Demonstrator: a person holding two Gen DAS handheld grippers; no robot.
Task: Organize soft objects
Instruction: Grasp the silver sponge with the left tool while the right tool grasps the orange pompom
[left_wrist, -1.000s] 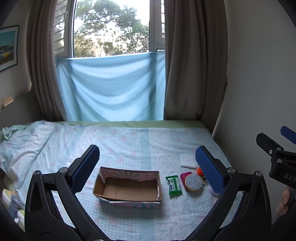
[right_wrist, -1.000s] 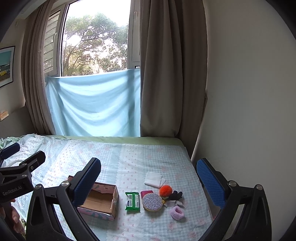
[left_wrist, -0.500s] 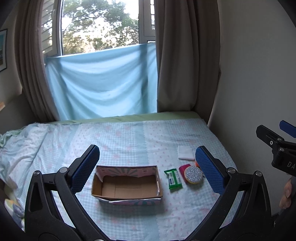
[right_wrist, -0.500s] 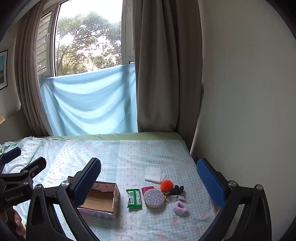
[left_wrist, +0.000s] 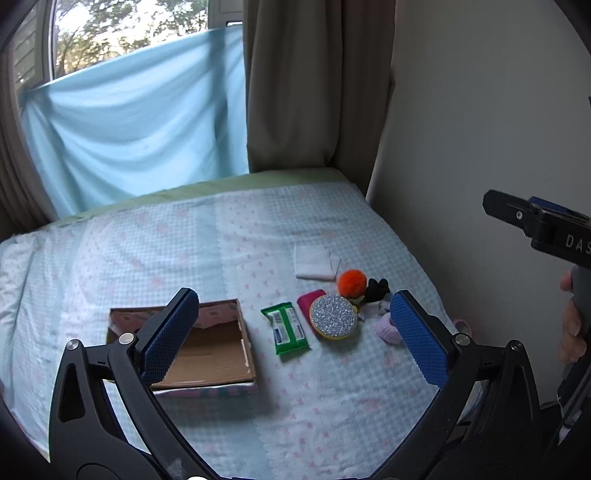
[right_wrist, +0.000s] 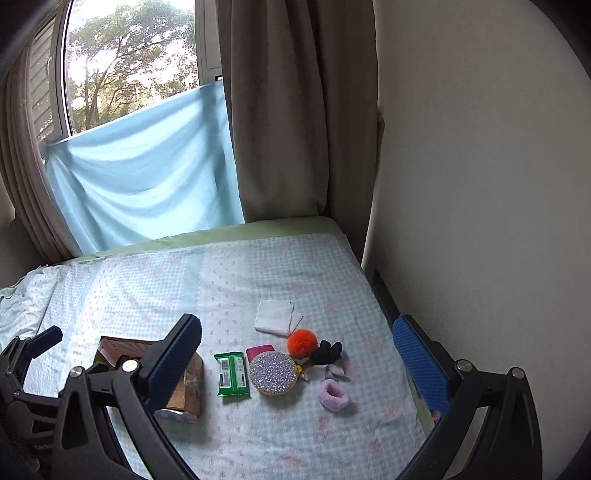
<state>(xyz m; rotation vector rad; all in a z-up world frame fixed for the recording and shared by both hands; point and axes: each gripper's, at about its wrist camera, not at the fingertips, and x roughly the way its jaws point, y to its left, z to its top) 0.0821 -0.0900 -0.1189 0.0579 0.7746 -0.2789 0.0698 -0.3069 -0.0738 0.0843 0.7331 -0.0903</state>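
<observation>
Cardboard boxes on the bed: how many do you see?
1. The open cardboard box lies on the bed, left of the green wipes packet. Nothing visible inside it; the hand-held gripper hides part.

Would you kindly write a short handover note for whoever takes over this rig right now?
Left tongs: open, holding nothing, above the bed.
Right tongs: open, holding nothing, above the bed.
Cardboard box lies on the bedspread, open and apparently empty.
To its right, all on the bedspread: green wipes pack, glittery round pad partly over a pink item, orange pompom, black fabric piece, lilac fluffy ring, white folded cloth.
Done: nothing is in the box yet.
Left: probably move each soft item into the box.
</observation>
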